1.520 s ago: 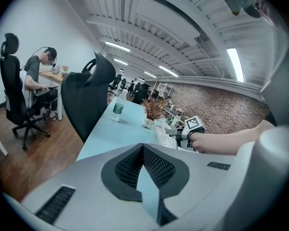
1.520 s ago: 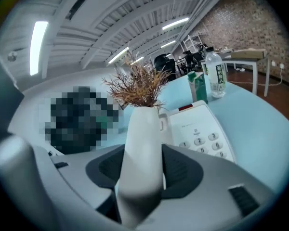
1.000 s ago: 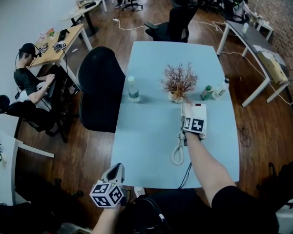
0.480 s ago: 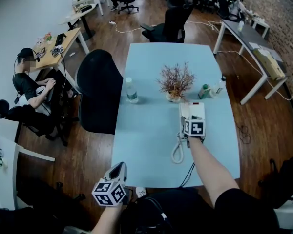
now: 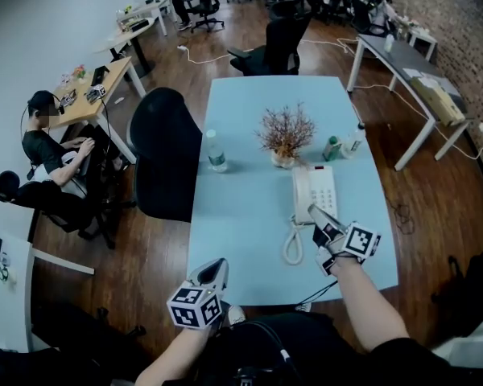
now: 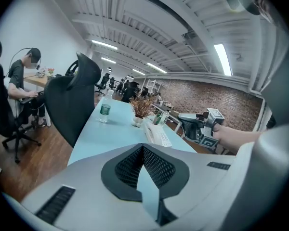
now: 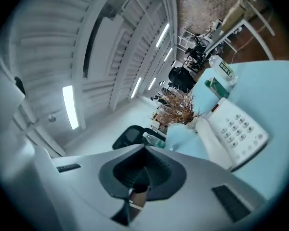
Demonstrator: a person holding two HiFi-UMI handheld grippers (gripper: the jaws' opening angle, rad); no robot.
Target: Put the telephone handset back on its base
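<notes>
The white telephone (image 5: 315, 193) lies on the light blue table (image 5: 241, 215), with its handset (image 5: 300, 193) resting along the base's left side. The coiled cord (image 5: 293, 244) loops toward me. My right gripper (image 5: 315, 213) is shut and empty, just in front of the phone and clear of it. In the right gripper view the telephone (image 7: 238, 129) and handset (image 7: 209, 141) lie ahead to the right of the closed right gripper (image 7: 143, 166). My left gripper (image 5: 216, 265) hovers at the table's front edge, shut and holding nothing. In its own view the left gripper (image 6: 143, 150) points along the table toward the telephone (image 6: 158, 136).
A potted dried plant (image 5: 286, 135) stands behind the phone, with a green bottle (image 5: 332, 148) and a clear bottle (image 5: 355, 138) to its right. A water bottle (image 5: 216, 151) is at the table's left. A black chair (image 5: 165, 155) stands left of the table. A person (image 5: 52, 143) sits at a desk.
My right gripper has pulled back from over the phone toward me and to the right, leaving the handset on its base. The left gripper has shifted slightly right.
</notes>
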